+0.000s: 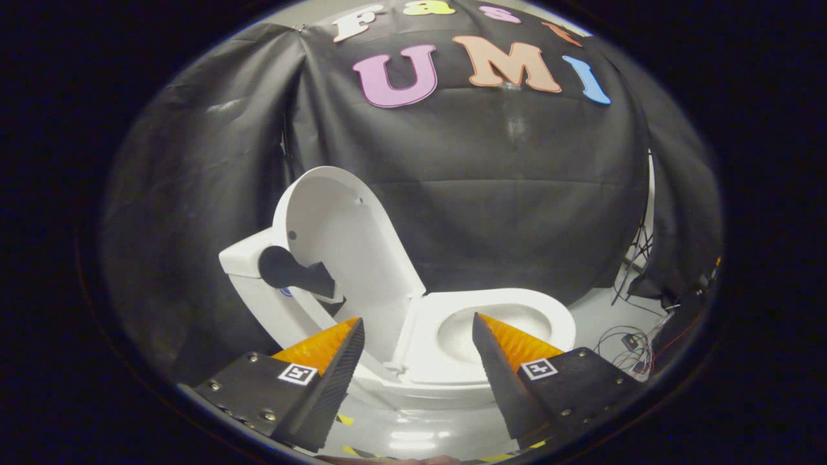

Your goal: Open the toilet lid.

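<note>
A white toilet stands just ahead of my fingers. Its lid [342,239] is raised upright and leans back toward the tank [249,258]. The seat [426,336] lies flat and the bowl [497,326] is uncovered. A dark flat handle piece [294,271] sticks out of the tank side next to the lid. My gripper [417,329] is open, with the lid hinge and seat edge showing through the gap. Nothing is between the fingers, and neither finger touches the toilet.
The black cloth wall hangs close behind the toilet. Loose cables and small devices [630,342] lie on the pale floor to the right of the bowl. Yellow-black tape marks [345,420] show on the floor near my fingers.
</note>
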A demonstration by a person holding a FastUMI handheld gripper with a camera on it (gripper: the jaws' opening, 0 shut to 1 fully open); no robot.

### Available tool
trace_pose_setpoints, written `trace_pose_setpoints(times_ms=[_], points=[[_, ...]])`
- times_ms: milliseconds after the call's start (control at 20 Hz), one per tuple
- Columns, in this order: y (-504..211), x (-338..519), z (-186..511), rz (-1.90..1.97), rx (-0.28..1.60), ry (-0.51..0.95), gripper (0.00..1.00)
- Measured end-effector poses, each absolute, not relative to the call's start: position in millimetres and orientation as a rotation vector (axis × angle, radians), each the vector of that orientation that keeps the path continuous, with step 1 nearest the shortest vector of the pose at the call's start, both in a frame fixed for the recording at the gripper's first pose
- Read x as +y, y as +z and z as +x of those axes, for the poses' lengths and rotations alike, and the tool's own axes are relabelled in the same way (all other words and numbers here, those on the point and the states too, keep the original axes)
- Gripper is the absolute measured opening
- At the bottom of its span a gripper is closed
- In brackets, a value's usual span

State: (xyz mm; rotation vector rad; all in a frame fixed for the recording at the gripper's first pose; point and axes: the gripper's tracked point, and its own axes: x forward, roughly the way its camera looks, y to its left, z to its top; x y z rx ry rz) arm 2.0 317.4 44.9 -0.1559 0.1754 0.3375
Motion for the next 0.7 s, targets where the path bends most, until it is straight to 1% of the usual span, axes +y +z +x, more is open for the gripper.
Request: trace_pose_setpoints(times_ms=[250, 500, 700], points=[[53.7, 275.5, 20.8, -0.128, 0.104, 0.31, 0.99], [66.0, 245.1, 24.8, -0.057, 0.024, 0.297, 0.99], [63.9, 208.6, 28.9, -0.044, 0.029, 0.25, 0.99]])
